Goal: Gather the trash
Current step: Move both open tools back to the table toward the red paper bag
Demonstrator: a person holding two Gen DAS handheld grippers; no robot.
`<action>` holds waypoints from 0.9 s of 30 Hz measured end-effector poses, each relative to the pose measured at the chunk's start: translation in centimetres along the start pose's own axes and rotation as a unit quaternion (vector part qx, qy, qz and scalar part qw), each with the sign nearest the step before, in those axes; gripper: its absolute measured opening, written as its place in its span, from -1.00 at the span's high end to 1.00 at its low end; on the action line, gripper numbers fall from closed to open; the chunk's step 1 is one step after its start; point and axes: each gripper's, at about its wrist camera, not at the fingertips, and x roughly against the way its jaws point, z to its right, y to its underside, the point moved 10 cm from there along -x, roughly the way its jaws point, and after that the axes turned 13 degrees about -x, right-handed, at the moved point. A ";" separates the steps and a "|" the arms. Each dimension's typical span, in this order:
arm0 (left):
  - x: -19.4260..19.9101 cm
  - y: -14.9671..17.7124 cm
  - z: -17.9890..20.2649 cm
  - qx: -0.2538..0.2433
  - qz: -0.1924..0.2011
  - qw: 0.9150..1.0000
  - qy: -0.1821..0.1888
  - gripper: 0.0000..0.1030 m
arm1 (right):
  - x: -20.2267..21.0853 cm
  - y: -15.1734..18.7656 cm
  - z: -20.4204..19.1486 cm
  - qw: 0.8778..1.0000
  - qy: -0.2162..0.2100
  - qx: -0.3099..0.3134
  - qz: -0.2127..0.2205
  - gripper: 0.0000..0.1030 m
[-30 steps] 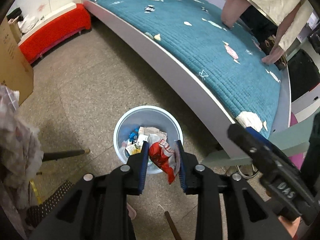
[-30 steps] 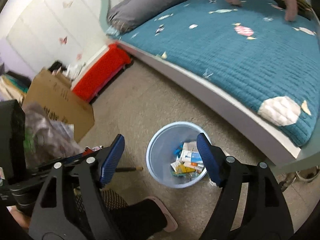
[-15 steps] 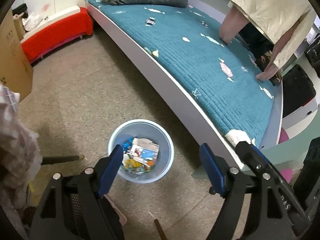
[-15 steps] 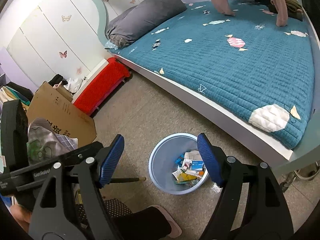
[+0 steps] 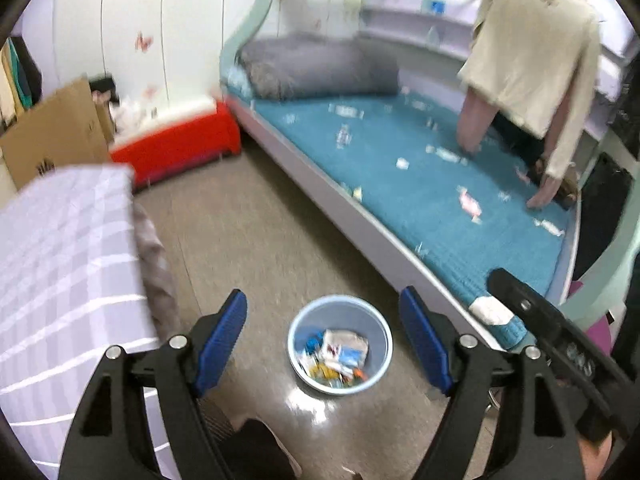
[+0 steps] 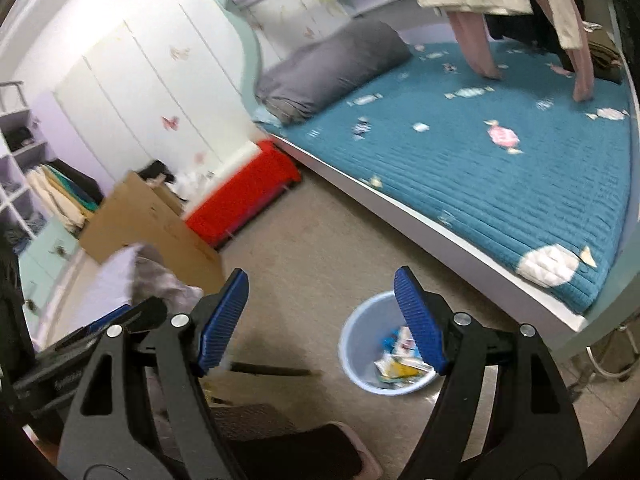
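Note:
A light blue bin (image 5: 340, 344) holding several wrappers (image 5: 340, 356) stands on the floor beside the bed; it also shows in the right wrist view (image 6: 384, 360). My left gripper (image 5: 324, 336) is open and empty, raised high above the bin. My right gripper (image 6: 322, 318) is open and empty, also raised, with the bin behind its right finger. Small paper scraps (image 5: 402, 163) and wrappers (image 6: 420, 127) lie on the teal bedcover (image 6: 500, 184). My right gripper's body shows at the right of the left wrist view (image 5: 560, 344).
A person in a cream top (image 5: 532, 40) leans on the far side of the bed. A red bench (image 6: 244, 192), a cardboard box (image 6: 148, 220) and a checked cloth (image 5: 60, 272) stand at the left. A grey pillow (image 5: 316, 66) lies at the bed's head.
My left gripper opened and dropped the red wrapper into the bin. Both grippers then rose and tilted up, so the bin looks smaller and more of the room shows.

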 end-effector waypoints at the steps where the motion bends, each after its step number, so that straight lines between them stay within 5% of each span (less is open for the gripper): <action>1: 1.9 0.0 -0.8 -0.005 0.014 1.000 -0.009 -0.50 | 0.7 0.2 -1.5 1.000 -0.013 0.007 -0.002 -0.45; 8: 10.5 3.1 -9.7 0.044 0.034 0.997 -0.061 -0.51 | 2.6 3.7 -10.8 0.993 -0.076 0.080 -0.035 -0.49; 13: 16.4 7.4 -18.3 0.092 0.033 0.986 -0.133 -0.52 | 2.6 9.8 -20.1 0.974 -0.124 0.165 -0.089 -0.50; 21: 23.3 16.1 -32.3 0.203 0.019 0.956 -0.209 -0.53 | 0.4 21.4 -34.0 0.924 -0.180 0.276 -0.192 -0.50; 27: 24.5 22.6 -41.5 0.289 -0.007 0.932 -0.218 -0.53 | -2.5 27.5 -39.7 0.906 -0.176 0.306 -0.234 -0.50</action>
